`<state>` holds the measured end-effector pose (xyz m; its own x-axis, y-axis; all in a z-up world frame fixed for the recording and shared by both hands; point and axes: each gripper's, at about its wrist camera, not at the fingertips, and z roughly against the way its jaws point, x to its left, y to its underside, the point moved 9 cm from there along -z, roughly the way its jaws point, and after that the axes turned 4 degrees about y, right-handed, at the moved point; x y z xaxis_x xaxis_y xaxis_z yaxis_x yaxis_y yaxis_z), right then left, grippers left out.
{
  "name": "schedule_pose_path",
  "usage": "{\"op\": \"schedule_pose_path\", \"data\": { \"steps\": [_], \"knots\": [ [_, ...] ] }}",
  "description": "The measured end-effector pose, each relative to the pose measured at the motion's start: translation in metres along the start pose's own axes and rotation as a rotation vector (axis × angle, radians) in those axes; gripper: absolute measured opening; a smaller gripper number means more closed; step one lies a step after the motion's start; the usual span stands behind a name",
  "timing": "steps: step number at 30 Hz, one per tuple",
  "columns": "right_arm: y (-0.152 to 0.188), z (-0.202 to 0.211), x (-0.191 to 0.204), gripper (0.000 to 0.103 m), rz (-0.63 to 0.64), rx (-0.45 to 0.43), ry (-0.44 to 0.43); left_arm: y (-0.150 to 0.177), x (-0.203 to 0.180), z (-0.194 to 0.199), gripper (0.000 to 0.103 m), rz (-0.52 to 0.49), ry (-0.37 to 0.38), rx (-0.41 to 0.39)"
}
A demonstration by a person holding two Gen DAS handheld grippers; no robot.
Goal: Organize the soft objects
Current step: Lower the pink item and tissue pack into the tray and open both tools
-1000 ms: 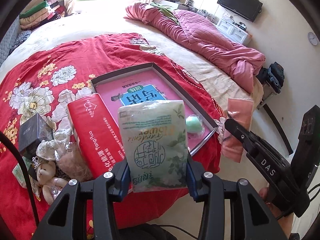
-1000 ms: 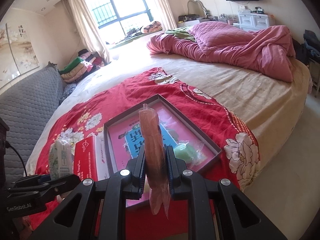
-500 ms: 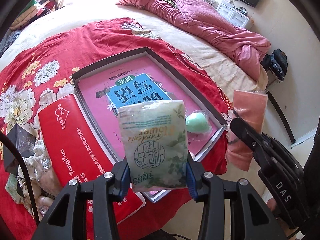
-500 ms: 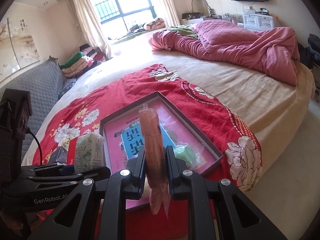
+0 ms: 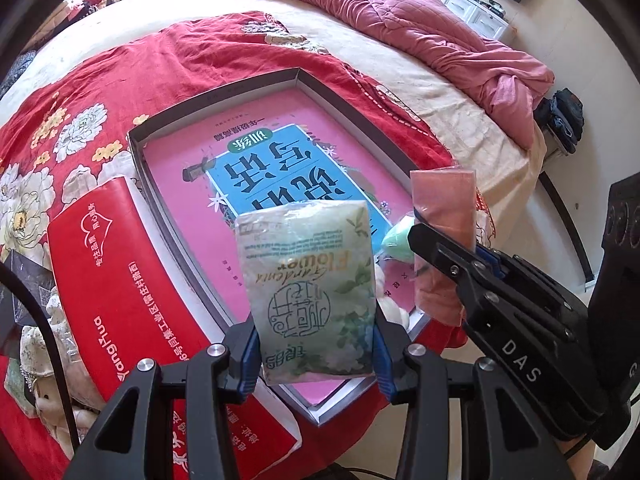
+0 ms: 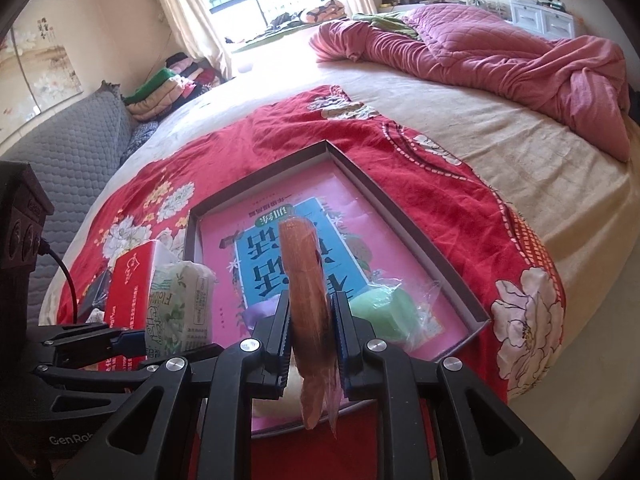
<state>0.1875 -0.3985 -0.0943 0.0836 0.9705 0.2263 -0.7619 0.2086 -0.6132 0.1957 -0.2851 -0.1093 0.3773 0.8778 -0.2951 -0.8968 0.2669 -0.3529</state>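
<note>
My left gripper point(image 5: 316, 354) is shut on a pale green tissue pack point(image 5: 310, 296), held above the near edge of a shallow grey box point(image 5: 216, 96) with a pink and blue book in it. My right gripper point(image 6: 310, 328) is shut on an orange bagged cloth point(image 6: 306, 280), held edge-on above the box's near end point(image 6: 482, 316). The cloth also shows in the left wrist view point(image 5: 442, 216), and the tissue pack in the right wrist view point(image 6: 180, 304). A green sponge in clear wrap point(image 6: 382, 312) lies in the box's near corner.
A red tissue box point(image 5: 120, 280) lies left of the grey box on the red floral blanket point(image 5: 200, 44). Plush toys point(image 5: 44, 344) and a dark box point(image 5: 18, 284) sit further left. A pink quilt point(image 6: 500, 48) is bunched at the far side. The bed edge drops off to the right.
Both grippers have moved forward and lower over the box, and have come closer together. Both still hold their items.
</note>
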Motion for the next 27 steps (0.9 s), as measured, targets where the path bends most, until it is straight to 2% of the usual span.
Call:
{"op": "schedule_pose_path", "data": {
  "steps": [10,13,14,21,27],
  "knots": [
    [0.005,-0.026,-0.003,0.023,-0.012,0.053,-0.003,-0.002,0.003,-0.006,0.046,-0.003,0.001,0.009],
    [0.006,-0.027,-0.006,0.029,-0.035,0.056,-0.005,-0.002,0.002,-0.008,0.046,-0.008,-0.002,0.013],
    [0.006,-0.027,-0.008,0.035,-0.042,0.054,-0.004,-0.002,0.002,-0.008,0.047,-0.008,-0.002,0.014],
    [0.002,-0.013,-0.016,0.037,-0.095,0.017,-0.022,-0.002,-0.001,-0.012,0.047,-0.022,-0.016,0.029],
    [0.0,0.003,-0.027,0.044,-0.145,-0.016,-0.023,0.0,-0.004,-0.016,0.048,-0.037,-0.027,0.045]
  ]
}}
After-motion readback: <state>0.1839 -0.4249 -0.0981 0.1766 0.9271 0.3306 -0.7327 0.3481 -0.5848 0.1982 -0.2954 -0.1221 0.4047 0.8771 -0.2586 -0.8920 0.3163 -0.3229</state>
